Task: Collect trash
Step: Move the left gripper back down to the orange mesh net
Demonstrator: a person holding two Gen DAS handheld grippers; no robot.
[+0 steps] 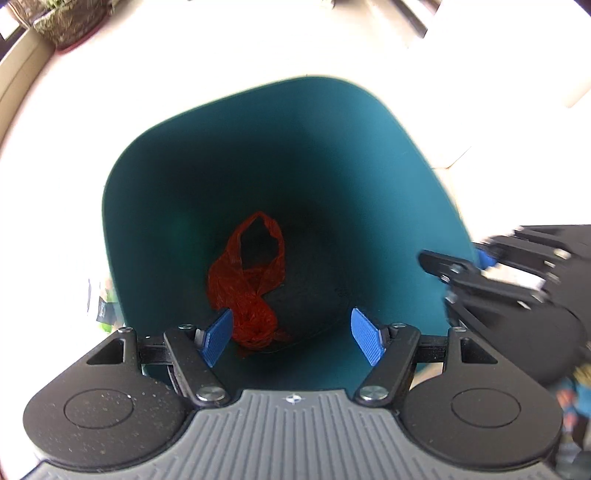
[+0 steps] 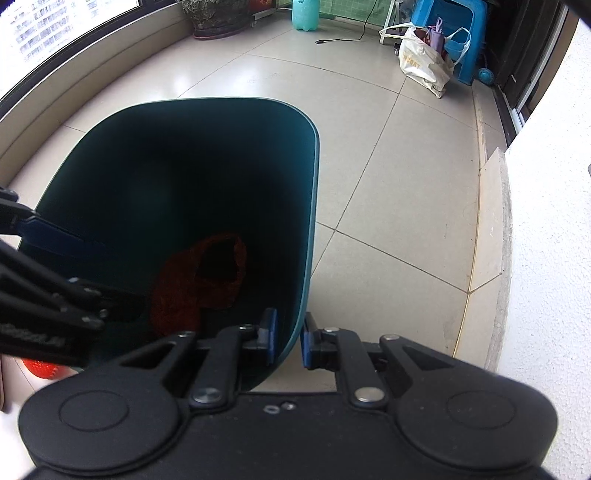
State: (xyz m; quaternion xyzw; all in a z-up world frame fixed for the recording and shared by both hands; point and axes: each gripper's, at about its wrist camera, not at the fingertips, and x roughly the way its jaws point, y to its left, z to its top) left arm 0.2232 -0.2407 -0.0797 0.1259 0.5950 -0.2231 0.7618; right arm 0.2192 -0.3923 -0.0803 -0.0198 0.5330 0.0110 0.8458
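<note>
A teal trash bin (image 1: pixel 229 155) stands on the floor, seen from above. A crumpled red plastic bag (image 1: pixel 247 288) lies at its bottom. My left gripper (image 1: pixel 293 338) is open and empty above the bin's mouth, near the bag. In the right wrist view the bin (image 2: pixel 184 155) fills the left half, with the red bag (image 2: pixel 199 284) dark inside. My right gripper (image 2: pixel 289 341) is shut on the bin's right rim, one pad inside and one outside. The right gripper (image 1: pixel 480 273) shows at the bin's right edge in the left wrist view.
Tiled floor (image 2: pixel 388 166) around the bin. A plant pot (image 2: pixel 216 16), a teal jug (image 2: pixel 306 14), a cable, a white shopping bag (image 2: pixel 424 62) and a blue stool (image 2: pixel 454 26) stand at the far side. A white wall (image 2: pixel 546 221) is at right. A red object (image 2: pixel 42 369) lies lower left.
</note>
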